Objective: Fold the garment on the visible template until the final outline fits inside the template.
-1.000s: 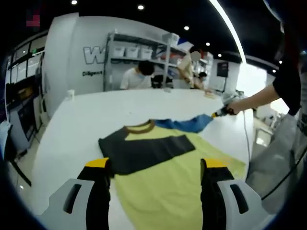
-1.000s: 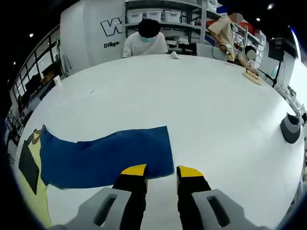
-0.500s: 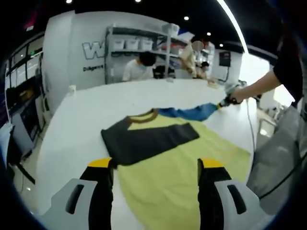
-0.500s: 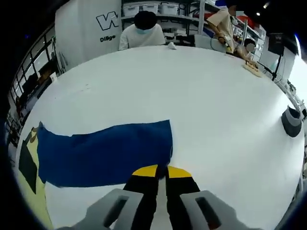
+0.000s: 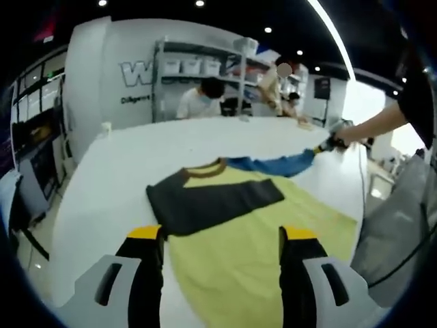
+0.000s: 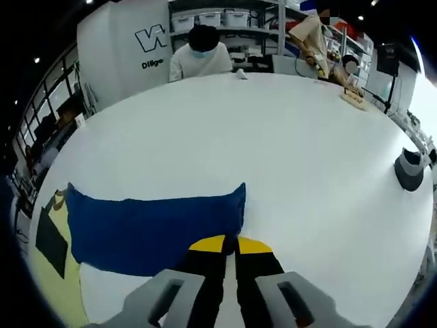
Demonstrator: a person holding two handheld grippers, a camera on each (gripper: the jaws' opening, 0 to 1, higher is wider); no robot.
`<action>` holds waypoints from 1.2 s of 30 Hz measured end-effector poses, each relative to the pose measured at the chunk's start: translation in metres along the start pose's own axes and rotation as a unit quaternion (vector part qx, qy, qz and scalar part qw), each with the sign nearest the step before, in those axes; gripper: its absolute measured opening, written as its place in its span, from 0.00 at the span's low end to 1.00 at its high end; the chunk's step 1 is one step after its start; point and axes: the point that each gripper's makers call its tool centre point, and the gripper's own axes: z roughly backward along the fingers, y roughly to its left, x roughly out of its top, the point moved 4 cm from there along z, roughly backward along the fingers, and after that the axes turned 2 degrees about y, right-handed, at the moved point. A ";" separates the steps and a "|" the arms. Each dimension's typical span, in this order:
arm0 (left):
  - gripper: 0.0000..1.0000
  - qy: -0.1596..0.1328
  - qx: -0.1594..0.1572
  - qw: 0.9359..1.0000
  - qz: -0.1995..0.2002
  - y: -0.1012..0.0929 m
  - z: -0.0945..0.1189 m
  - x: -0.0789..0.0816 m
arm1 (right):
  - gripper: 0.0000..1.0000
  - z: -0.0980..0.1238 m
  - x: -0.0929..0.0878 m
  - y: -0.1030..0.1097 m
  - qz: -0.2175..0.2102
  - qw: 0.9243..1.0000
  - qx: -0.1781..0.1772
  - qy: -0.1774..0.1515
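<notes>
Yellow shirt (image 5: 252, 239) lay flat on white table (image 5: 116, 171), dark sleeve (image 5: 212, 199) folded across chest. Left gripper (image 5: 222, 236) hovered above hem, jaws apart, empty. Right gripper (image 6: 229, 242) clamped blue sleeve (image 6: 157, 224) cuff, stretched outward.

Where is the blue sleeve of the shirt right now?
The blue sleeve stretches out across the white table in the right gripper view, its end pinched in the right gripper. In the left gripper view it runs from the brown collar rightward.

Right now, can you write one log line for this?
right gripper shut on blue sleeve | left gripper open above yellow shirt | fold unfinished
</notes>
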 end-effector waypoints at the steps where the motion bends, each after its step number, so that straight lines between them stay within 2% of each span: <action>1: 0.63 -0.001 0.000 1.000 0.000 0.000 0.000 0.000 | 0.00 0.002 0.003 0.003 0.003 1.000 0.002 -0.001; 4: 0.63 -0.006 -0.004 1.000 0.000 -0.001 0.002 0.002 | 0.00 0.007 0.020 0.023 0.003 0.999 0.025 -0.026; 5: 0.63 -0.006 -0.004 1.000 -0.001 -0.001 0.003 0.002 | 0.00 0.015 0.025 0.036 0.007 0.999 0.033 -0.034; 8: 0.63 -0.010 -0.004 1.000 -0.003 0.001 0.007 0.003 | 0.00 0.018 0.039 0.051 0.006 0.997 0.063 -0.053; 10: 0.63 -0.022 -0.003 1.000 0.005 0.002 0.010 0.007 | 0.00 0.029 0.053 0.085 -0.006 0.989 0.123 -0.083; 11: 0.63 -0.024 -0.003 1.000 0.007 0.002 0.010 0.007 | 0.00 0.028 0.057 0.086 0.001 0.988 0.129 -0.087; 14: 0.62 -0.027 0.002 1.000 0.009 0.006 0.012 0.007 | 0.00 0.038 0.069 0.115 0.031 0.984 0.147 -0.100; 17: 0.63 -0.033 0.004 0.999 0.010 0.005 0.016 0.009 | 0.00 0.047 0.089 0.157 0.056 0.972 0.188 -0.127; 23: 0.62 -0.033 0.014 0.999 0.012 0.011 0.024 0.004 | 0.00 0.056 0.106 0.206 0.076 0.958 0.230 -0.152; 31: 0.62 -0.035 0.029 0.999 0.022 0.014 0.033 0.001 | 0.00 0.060 0.109 0.278 0.106 0.938 0.285 -0.165; 32: 0.62 -0.033 0.029 0.999 0.023 0.013 0.034 0.002 | 0.00 0.060 0.109 0.296 0.117 0.927 0.309 -0.178; 36: 0.62 -0.030 0.032 0.999 0.026 0.015 0.035 0.000 | 0.00 0.059 0.097 0.325 0.108 0.924 0.325 -0.171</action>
